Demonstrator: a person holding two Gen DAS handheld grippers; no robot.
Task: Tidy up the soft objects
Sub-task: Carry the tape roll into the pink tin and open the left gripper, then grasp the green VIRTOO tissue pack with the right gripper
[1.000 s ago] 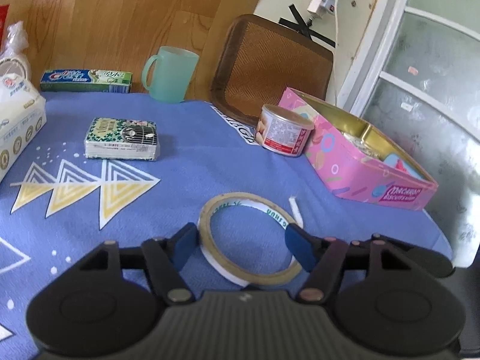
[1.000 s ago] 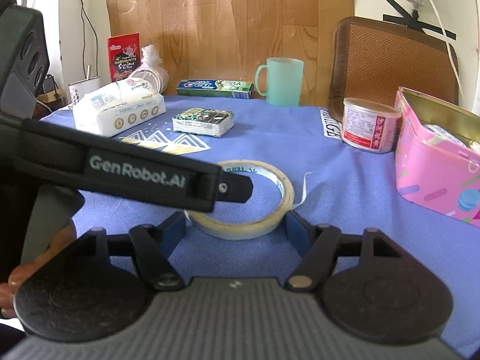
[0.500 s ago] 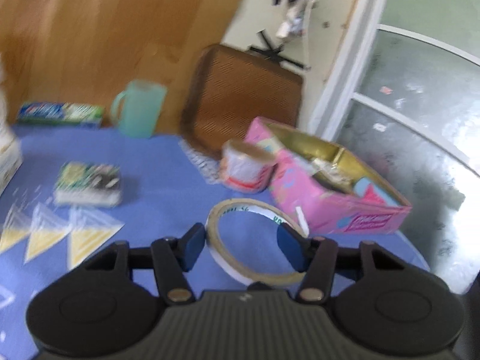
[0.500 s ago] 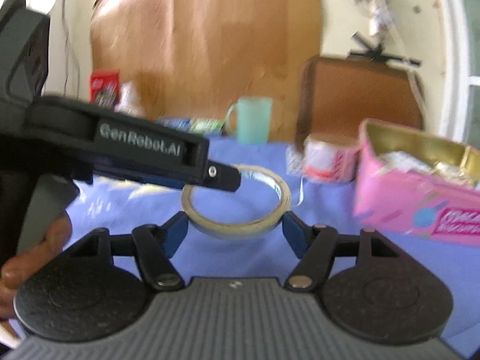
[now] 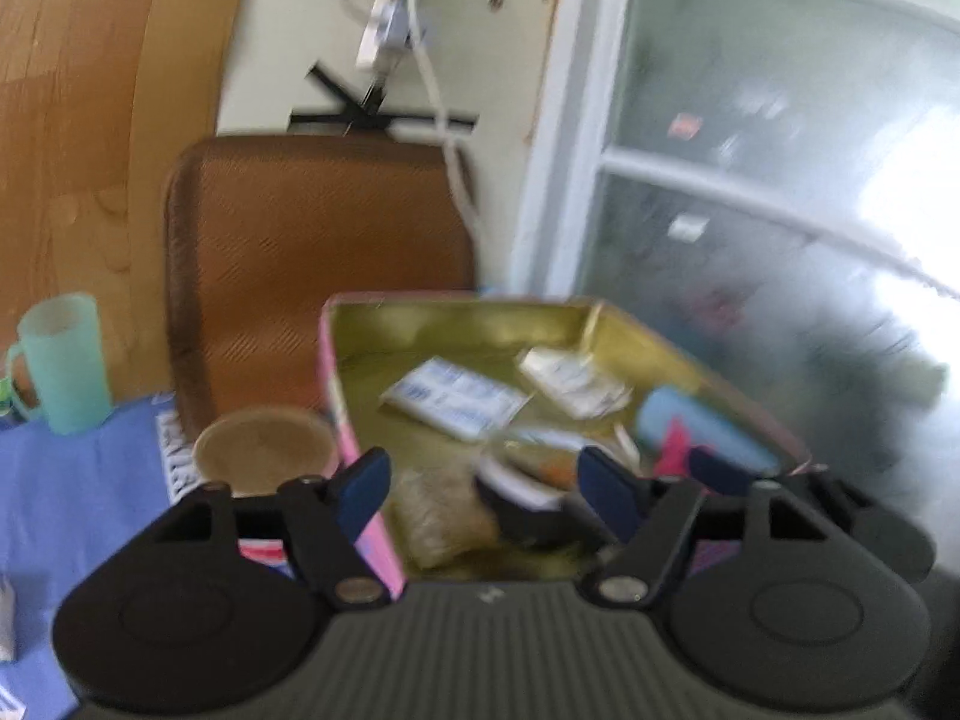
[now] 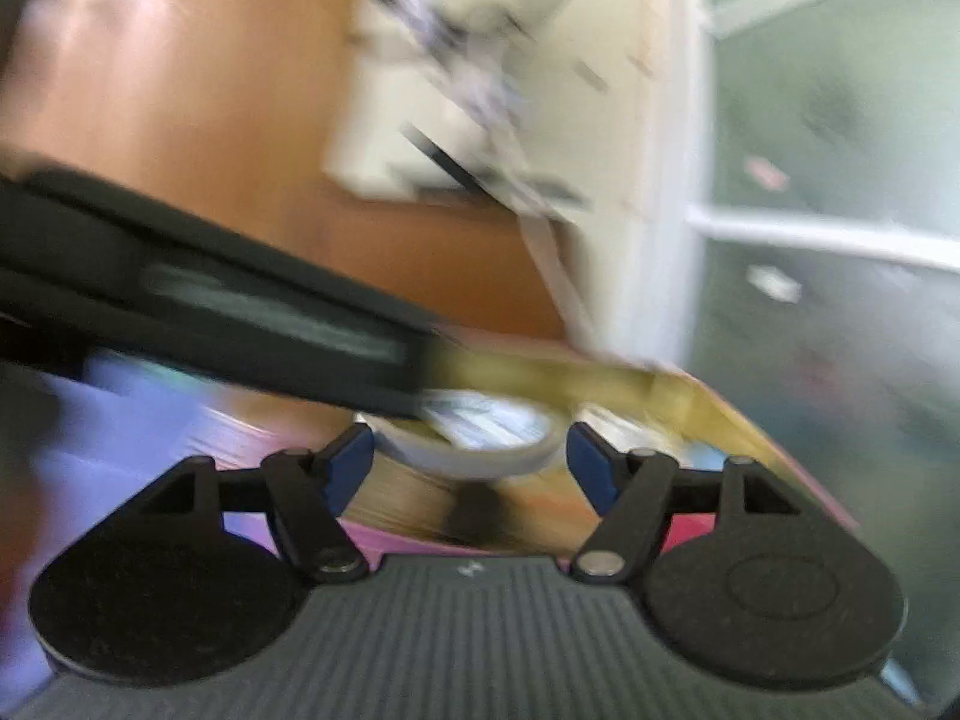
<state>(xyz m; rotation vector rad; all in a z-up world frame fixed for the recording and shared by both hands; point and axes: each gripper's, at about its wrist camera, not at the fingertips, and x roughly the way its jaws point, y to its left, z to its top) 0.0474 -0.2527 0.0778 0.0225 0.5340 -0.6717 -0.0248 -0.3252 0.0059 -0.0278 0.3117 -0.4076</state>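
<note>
The pink tin box (image 5: 360, 420) with a gold inside stands open in front of both grippers. It holds white packets (image 5: 456, 396), a blue item (image 5: 696, 426) and a clear bag (image 5: 444, 516). In the right wrist view a roll of tape (image 6: 474, 438) hangs between the fingertips of my right gripper (image 6: 471, 465), just above the pink tin box (image 6: 600, 534). Its fingertips (image 6: 351, 459) stand just outside the roll; blur hides any contact. My left gripper (image 5: 486, 489) is open over the box; the tape is unclear in its blurred view.
A round tin can (image 5: 258, 450) stands left of the box on the blue cloth (image 5: 72, 492). A green mug (image 5: 60, 360) stands further left. A brown chair back (image 5: 312, 252) is behind. The left gripper's body (image 6: 210, 294) crosses the right wrist view. A glass door is at the right.
Both grippers have risen from the blue cloth and swung right to the pink box. The tape roll has come off the cloth and travelled with them.
</note>
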